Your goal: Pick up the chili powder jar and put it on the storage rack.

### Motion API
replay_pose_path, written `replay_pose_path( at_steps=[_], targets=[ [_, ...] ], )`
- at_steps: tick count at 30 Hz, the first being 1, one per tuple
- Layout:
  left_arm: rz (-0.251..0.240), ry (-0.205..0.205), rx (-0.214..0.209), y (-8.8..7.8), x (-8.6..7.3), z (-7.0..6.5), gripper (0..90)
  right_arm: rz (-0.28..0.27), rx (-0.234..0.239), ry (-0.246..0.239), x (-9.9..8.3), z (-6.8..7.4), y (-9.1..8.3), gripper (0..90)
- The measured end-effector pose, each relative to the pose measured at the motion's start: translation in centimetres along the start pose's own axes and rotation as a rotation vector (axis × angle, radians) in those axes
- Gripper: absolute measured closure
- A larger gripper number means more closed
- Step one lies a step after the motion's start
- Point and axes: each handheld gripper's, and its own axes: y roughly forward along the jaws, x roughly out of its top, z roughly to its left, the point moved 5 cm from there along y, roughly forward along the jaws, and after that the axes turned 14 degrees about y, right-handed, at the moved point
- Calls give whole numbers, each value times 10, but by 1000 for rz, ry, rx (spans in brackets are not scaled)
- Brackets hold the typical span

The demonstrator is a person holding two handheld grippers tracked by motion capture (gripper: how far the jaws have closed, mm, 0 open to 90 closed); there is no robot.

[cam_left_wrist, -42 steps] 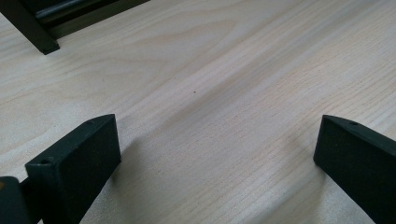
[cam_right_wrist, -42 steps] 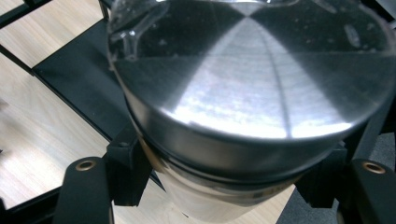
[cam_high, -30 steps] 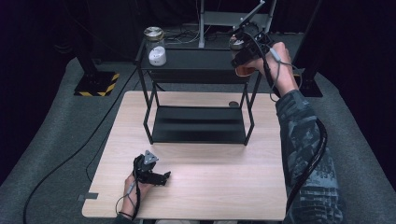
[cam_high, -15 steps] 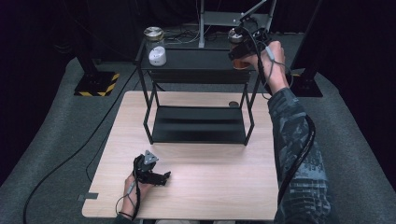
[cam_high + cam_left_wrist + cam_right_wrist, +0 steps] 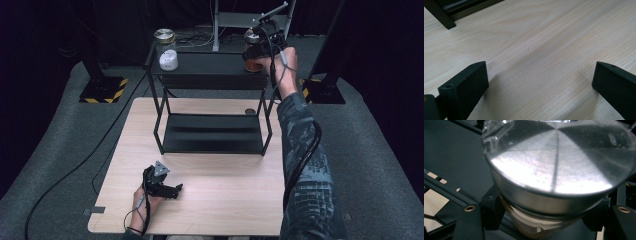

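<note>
A glass jar (image 5: 559, 170) with a brushed metal lid and amber contents is clamped below its lid between my right gripper's (image 5: 544, 215) black jaws. In the high view, that jar (image 5: 251, 50) hangs at the right end of the black shelf's top tier (image 5: 210, 67), with the right gripper (image 5: 257, 47) shut on it. I cannot tell whether the jar touches the tier. My left gripper (image 5: 176, 190) rests on the wooden table (image 5: 225, 200) near the front edge. Its jaws stand wide apart over bare wood, as the left gripper (image 5: 540, 82) view shows.
A second metal-lidded jar (image 5: 164, 36) and a white rounded object (image 5: 168, 60) stand on the top tier's left end. The lower tier (image 5: 212, 132) is bare. A small dark disc (image 5: 249, 111) lies on the table behind the shelf's right leg. One shelf foot (image 5: 441, 15) sits ahead of the left jaws.
My right hand has carried the jar slightly left and down toward the top tier's right end. The left gripper has stayed put.
</note>
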Motion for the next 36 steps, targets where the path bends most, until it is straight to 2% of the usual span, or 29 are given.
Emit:
replay_pose_path(
  at_steps=[7, 19, 36],
  targets=[
    [0, 0, 0, 0, 0, 0, 1, -2, 8, 16, -3, -4, 8, 308],
    [0, 0, 0, 0, 0, 0, 1, -33, 65, 75, -13, -17, 10, 308],
    [0, 0, 0, 0, 0, 0, 1, -52, 52, 68, -17, -14, 11, 307]
  ],
)
